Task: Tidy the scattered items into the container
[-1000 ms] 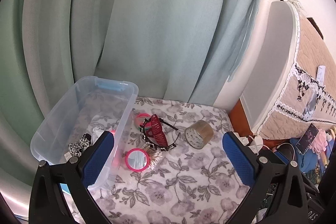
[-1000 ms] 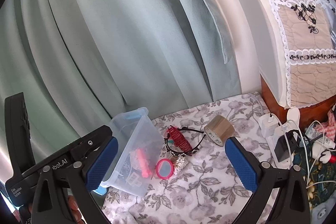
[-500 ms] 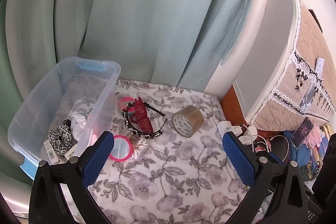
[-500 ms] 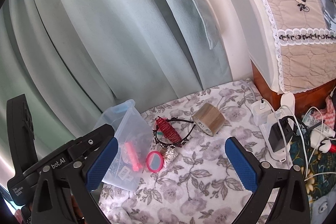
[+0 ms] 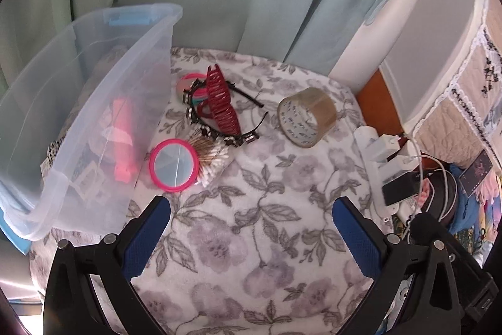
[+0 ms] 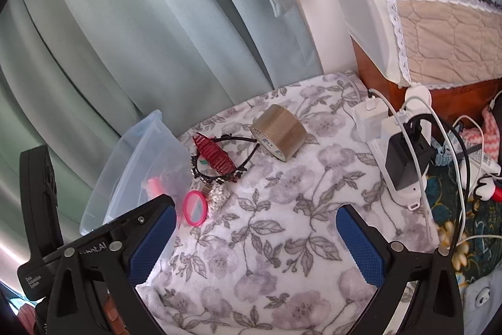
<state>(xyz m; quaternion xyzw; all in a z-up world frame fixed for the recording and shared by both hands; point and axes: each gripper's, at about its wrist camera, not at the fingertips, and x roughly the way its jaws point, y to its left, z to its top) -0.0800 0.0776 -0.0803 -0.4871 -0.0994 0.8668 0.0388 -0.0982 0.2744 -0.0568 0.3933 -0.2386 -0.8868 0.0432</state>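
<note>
Clear plastic storage bin (image 5: 94, 102) sits ahead-left of the left gripper (image 5: 251, 228), already holding a pink item and some bits, hard to tell what exactly. Both claws spread wide, nothing between the pads; right gripper (image 6: 255, 236) likewise hovers empty above the floral blanket (image 5: 251, 240)

Step looks like approach for the next pick, no grasp made yet. Still loose on the blanket: pink round mirror (image 5: 173, 165) just ahead of the left claw's left finger, close beside the bin wall; bundle of cotton swabs (image 5: 211, 157) touching the mirror's far side; dark red hair claw clip (image 5: 221, 104) lying over a black headband (image 5: 251, 105) and coloured hair ties (image 5: 188, 82) farther ahead; brown packing tape roll (image 5: 306, 116) ahead-right, apart from the rest, lying tilted on its side

From the right claw, tape roll is straight ahead, bin far left. Power strip with chargers (image 6: 398, 153) off right, not part of the job

Next move probably: lower onto one item, mirror nearest for left, tape for right, close, carry left over bin rim
</note>
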